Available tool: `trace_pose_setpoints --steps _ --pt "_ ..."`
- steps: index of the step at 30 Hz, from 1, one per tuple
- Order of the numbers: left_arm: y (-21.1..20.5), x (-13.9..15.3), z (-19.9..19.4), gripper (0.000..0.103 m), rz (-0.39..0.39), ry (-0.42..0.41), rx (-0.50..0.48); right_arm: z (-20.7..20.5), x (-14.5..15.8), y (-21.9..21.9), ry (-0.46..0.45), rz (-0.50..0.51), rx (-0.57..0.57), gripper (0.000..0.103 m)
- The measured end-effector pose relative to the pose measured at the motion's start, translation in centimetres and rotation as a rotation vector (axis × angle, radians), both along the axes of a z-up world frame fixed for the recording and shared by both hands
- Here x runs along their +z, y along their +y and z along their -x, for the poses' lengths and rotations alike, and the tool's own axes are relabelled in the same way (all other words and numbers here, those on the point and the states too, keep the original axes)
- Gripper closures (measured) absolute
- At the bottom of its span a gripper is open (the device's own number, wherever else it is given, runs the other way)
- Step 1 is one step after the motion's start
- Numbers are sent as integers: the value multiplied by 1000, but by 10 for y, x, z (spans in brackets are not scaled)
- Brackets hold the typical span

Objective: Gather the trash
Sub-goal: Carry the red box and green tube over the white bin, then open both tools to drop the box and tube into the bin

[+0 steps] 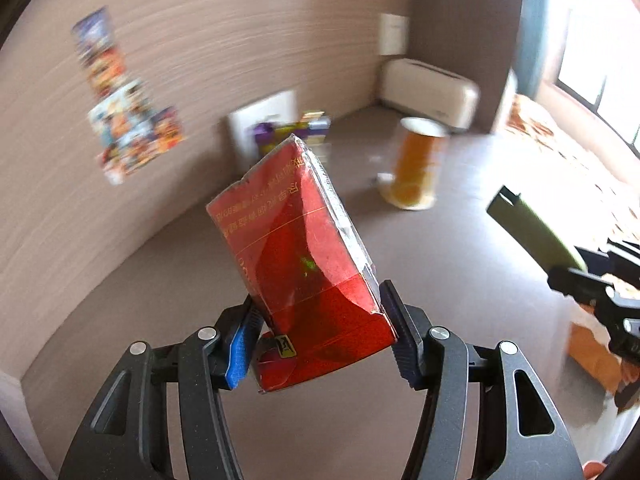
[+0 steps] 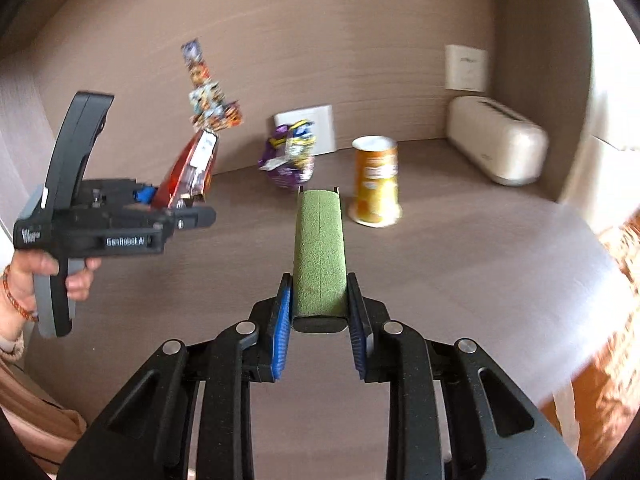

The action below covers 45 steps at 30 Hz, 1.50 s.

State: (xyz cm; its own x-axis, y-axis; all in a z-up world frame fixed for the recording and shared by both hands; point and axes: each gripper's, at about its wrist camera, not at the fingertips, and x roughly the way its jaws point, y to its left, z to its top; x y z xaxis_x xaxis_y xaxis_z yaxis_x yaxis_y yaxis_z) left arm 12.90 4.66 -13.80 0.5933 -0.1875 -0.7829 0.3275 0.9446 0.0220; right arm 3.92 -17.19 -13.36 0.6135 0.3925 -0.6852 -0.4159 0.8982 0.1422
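Observation:
A crumpled red carton (image 1: 304, 248) with pale print stands tilted between my left gripper's (image 1: 320, 304) pads, which press on its lower sides; it is held above the brown tabletop (image 1: 460, 280). In the right wrist view the same left gripper (image 2: 176, 204) hangs at the left with the red carton (image 2: 188, 172) sticking up from it. My right gripper (image 2: 320, 292) is shut on a green fuzzy oblong block (image 2: 319, 248) with a dark end. That green block (image 1: 532, 232) shows at the right edge of the left wrist view.
An orange chip can (image 2: 376, 180) stands upright on the tabletop (image 2: 480, 280). A purple wrapper (image 2: 288, 160) lies by the wall socket behind it. A cream toaster (image 2: 496, 140) sits in the far right corner. A person's hand (image 2: 24, 276) grips the left tool's handle.

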Motion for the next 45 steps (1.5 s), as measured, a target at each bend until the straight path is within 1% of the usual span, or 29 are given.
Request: trace_pose_setpoints --steps 1,4,9,13,16,19,21,22,24,26,28,29,31,32,33,34,35,38,40,41,42,43,44,45 --pt "-13 1 6 47 -1 -1 -27 2 0 -5 -3 1 -14 76" --pt "-54 3 19 47 4 13 -104 26 5 -34 -6 12 -75 76" --pt "-124 -6 52 47 -7 35 -253 67 3 -86 22 31 -190 76" --pt "-184 -21 81 47 -21 66 -382 104 -6 -131 55 51 -290 76" --pt "-227 -34 98 47 -36 88 -470 123 -14 -154 76 66 -344 76" --pt "-261 -48 115 47 -53 113 -543 140 -28 -179 103 74 -410 76" --pt "-283 -63 122 47 -76 129 -595 152 -40 -198 129 68 -459 76" --pt "-298 -76 129 47 -93 141 -624 158 -49 -208 139 76 -487 76" --pt "-314 -95 135 47 -98 181 -658 165 -66 -221 167 75 -518 76" --pt "-334 -122 141 47 -108 228 -698 174 -87 -236 197 67 -553 76" --pt "-351 -149 146 47 -131 256 -733 177 -104 -245 226 63 -570 76" --pt "-360 -164 148 47 -143 274 -749 179 -122 -252 246 53 -578 76" --pt "-373 -191 153 47 -156 312 -771 181 -143 -261 273 50 -579 76" --pt "-380 -207 154 47 -168 332 -780 181 -163 -266 292 45 -580 76" --pt "-387 -220 156 47 -181 348 -784 181 -173 -270 303 38 -581 76" --pt "-394 -240 156 47 -195 370 -790 180 -186 -274 318 31 -583 76" --pt "-397 -252 157 47 -199 384 -793 179 -209 -279 341 23 -592 76" --pt "-409 -298 156 46 -206 438 -804 176 -254 -290 383 -13 -611 76" --pt "-416 -328 155 43 -210 478 -812 175 -277 -295 404 -12 -616 76" --pt "-419 -346 153 35 -207 515 -819 176 -298 -298 424 -3 -615 75" --pt "-422 -369 152 13 -215 569 -823 176 -308 -300 435 4 -616 71" --pt "-426 -384 150 6 -229 599 -818 177 -320 -301 449 11 -618 36" --pt "-429 -403 151 5 -258 615 -818 180 -334 -305 459 24 -646 18" --pt "-430 -423 152 5 -289 628 -821 183 -346 -310 474 26 -667 11"
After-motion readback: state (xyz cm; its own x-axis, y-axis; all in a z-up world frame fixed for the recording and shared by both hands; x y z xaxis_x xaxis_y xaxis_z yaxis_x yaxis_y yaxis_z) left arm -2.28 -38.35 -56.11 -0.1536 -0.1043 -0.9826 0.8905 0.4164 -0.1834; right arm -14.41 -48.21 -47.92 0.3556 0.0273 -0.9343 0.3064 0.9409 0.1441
